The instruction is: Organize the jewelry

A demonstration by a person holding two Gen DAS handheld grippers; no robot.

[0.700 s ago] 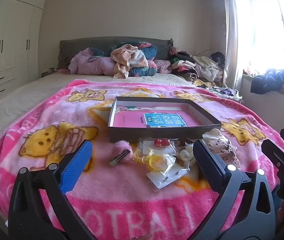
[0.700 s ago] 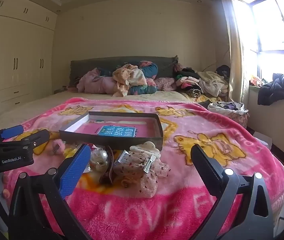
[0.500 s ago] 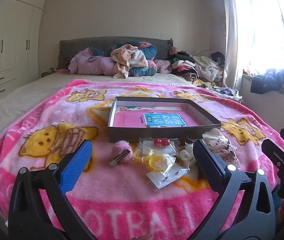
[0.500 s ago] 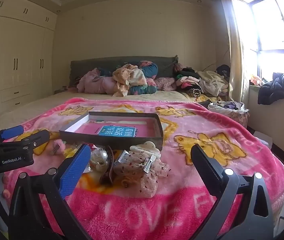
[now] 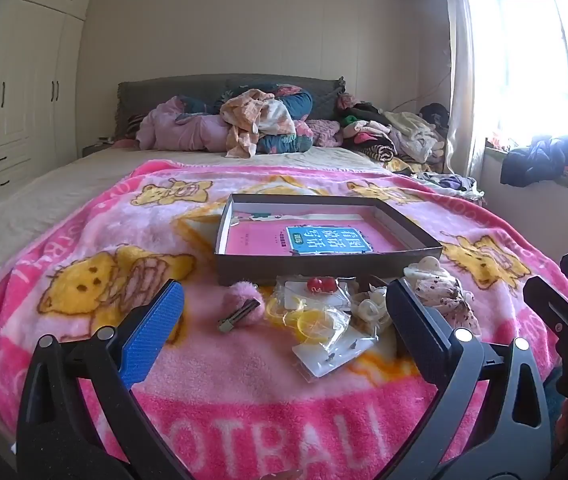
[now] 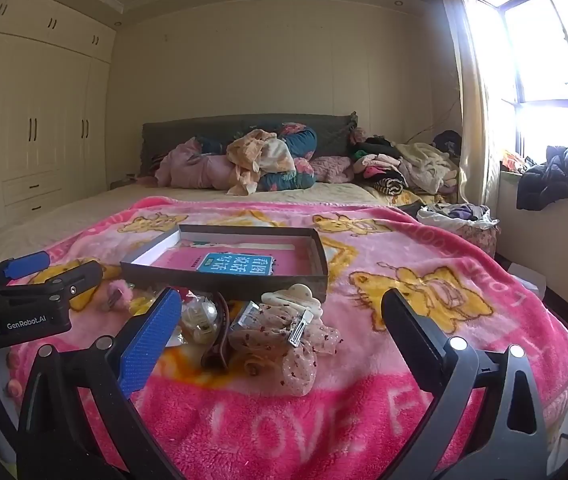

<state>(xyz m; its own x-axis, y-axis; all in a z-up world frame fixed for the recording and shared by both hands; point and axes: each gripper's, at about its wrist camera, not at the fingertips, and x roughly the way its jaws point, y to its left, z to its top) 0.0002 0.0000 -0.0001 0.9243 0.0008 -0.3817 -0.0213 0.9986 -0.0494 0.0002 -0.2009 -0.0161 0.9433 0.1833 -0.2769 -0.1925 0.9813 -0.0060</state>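
1. A bed is covered with a pink blanket [image 5: 244,384] printed with yellow bears and white lettering.
2. In the middle of the blanket sits a shallow dark box [image 5: 315,266]. Inside it lies a pink book [image 5: 323,240] with a blue label.
3. The jewelry and hair pieces lie in a loose heap on the blanket, just in front of the box's near wall and outside it.
4. From the left wrist view, the heap reads left to right: a fluffy pink hair clip [image 5: 242,308], clear packets with yellow rings [image 5: 315,322], a small red piece [image 5: 321,284], and a dotted fabric scrunchie [image 5: 443,300] topped by a cream claw clip [image 5: 423,266].
5. The left gripper [image 5: 284,320] hovers above the near edge of the blanket, jaws spread wide, nothing between them.
6. The right gripper [image 6: 282,328] hovers beside it, facing the scrunchie [image 6: 284,340], jaws likewise released and empty.
7. Each gripper shows at the edge of the other's view.
8. At the head of the bed, clothes [image 5: 260,128] are piled against a dark headboard.
9. A white wardrobe stands on the left; a bright window is on the right.
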